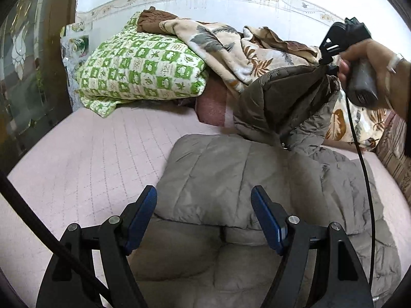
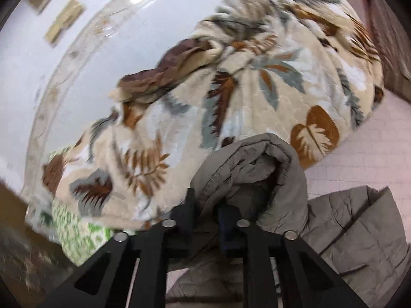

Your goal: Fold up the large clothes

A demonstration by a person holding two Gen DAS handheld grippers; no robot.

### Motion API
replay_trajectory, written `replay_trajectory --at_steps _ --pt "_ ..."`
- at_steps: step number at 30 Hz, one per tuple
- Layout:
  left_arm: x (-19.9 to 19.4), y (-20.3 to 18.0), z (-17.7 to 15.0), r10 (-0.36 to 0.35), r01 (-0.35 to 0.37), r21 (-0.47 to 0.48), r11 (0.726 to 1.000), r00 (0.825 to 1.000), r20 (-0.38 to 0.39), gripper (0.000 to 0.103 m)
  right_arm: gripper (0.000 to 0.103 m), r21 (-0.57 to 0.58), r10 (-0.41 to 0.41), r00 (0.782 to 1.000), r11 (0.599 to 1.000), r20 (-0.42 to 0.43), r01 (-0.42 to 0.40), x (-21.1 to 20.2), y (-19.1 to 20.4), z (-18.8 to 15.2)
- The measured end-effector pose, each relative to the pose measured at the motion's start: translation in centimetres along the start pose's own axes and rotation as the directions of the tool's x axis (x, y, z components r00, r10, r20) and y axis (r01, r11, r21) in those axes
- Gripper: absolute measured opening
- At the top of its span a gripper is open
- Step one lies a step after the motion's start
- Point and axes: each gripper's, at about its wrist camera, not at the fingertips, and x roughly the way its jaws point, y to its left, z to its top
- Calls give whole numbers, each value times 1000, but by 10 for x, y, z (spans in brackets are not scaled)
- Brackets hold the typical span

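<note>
Jacket (image 1: 218,174) on bed, right gripper (image 2: 205,205) jaws clamped on its hood (lifted), left gripper (image 1: 204,205) jaws wide above it.

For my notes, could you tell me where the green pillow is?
In the left wrist view, the green pillow lies upper left on the bed, against the leaf blanket.

Both wrist cams angled down, close over bed; share jacket (image 1: 213,169), blanket (image 2: 231,95).

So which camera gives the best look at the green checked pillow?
The left wrist view: the green checked pillow shows almost whole, lying on the pink bed cover. The right wrist view catches only a blurred corner under the leaf-print blanket.
</note>
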Motion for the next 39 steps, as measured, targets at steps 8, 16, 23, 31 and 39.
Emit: replay_trajectory --at_steps 8,16,23,31,39 --pt "-8 14 4 2 -1 -49 999 1000 15 75 9 -76 114 992 991 54 -109 -90 4 -30" --pt "-13 31 4 -1 2 -111 994 1000 12 75 8 -73 221 975 973 28 -219 -191 -26 -108" --pt "-19 20 2 -29 30 -71 997 999 16 75 8 29 172 977 985 -122 -170 -177 -96 -222" --pt "-12 13 -2 -35 35 -40 999 999 -9 75 7 85 28 957 996 -289 -4 -68 -161 -264" --pt "-10 19 -1 -44 42 -82 996 999 -22 75 8 -76 40 967 995 -251 -61 -123 -132 -234"
